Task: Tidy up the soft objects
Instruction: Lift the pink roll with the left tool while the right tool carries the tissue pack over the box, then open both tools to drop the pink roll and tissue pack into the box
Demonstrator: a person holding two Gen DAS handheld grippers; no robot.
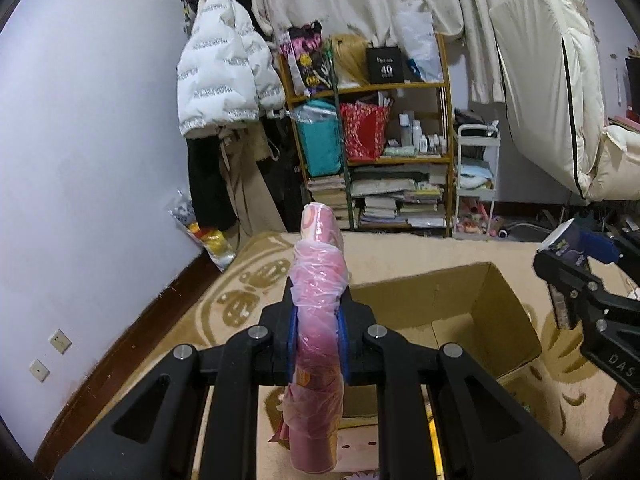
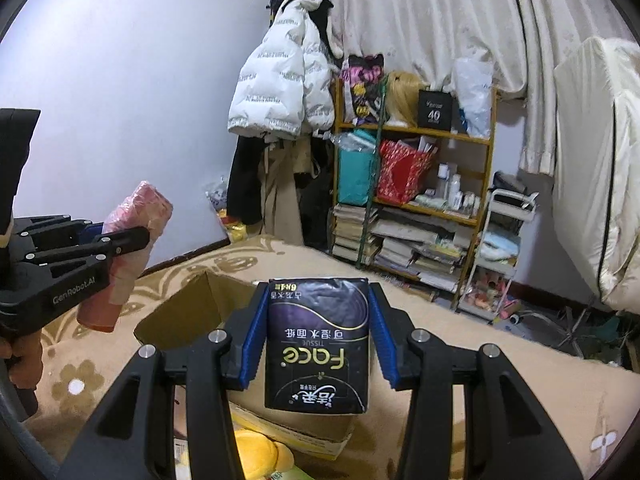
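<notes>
Just beyond both claws gapes the cardboard box (image 1: 452, 312); left gripper (image 1: 318, 320) clamps an upright pink plastic-wrapped roll (image 1: 320, 280); right gripper (image 2: 318, 332), nearer the opening, grips a tissue pack (image 2: 318, 344).

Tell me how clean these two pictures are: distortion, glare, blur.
Left wrist view: strong fisheye bending, dark corners; glare on the plastic wrap of the pink bundle, which stays sharp. Right wrist view: same curved edges; print on the tissue pack reads crisply; the yellow plush at the bottom edge looks soft.
</notes>
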